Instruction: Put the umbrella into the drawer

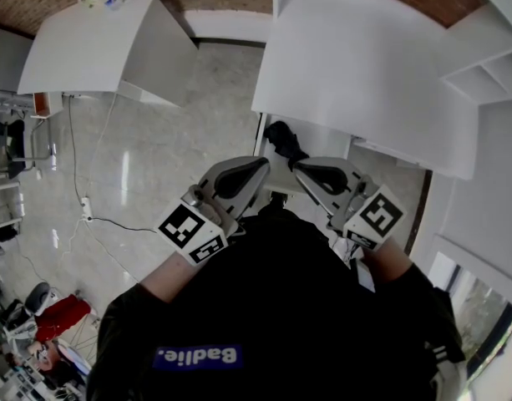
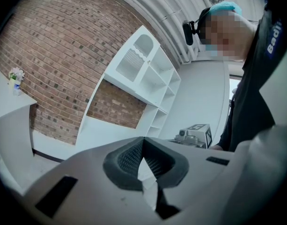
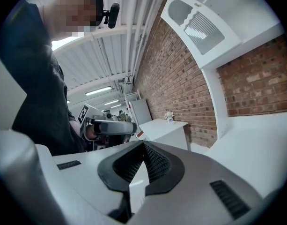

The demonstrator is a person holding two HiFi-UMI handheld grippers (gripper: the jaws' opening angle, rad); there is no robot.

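In the head view we are holding both tools close to the chest, the left tool (image 1: 260,167) and right tool (image 1: 299,167) angling toward each other at mid-frame. The black umbrella (image 1: 285,143) is lying just above their tips and between them, below the white counter's (image 1: 364,73) near edge, about equally near either hand. We cannot make out its long axis.

In the left gripper view we are seeing jaws pressed together on nothing, facing a brick wall (image 2: 54,55).

In the right gripper view we are seeing the same: jaws together, empty.
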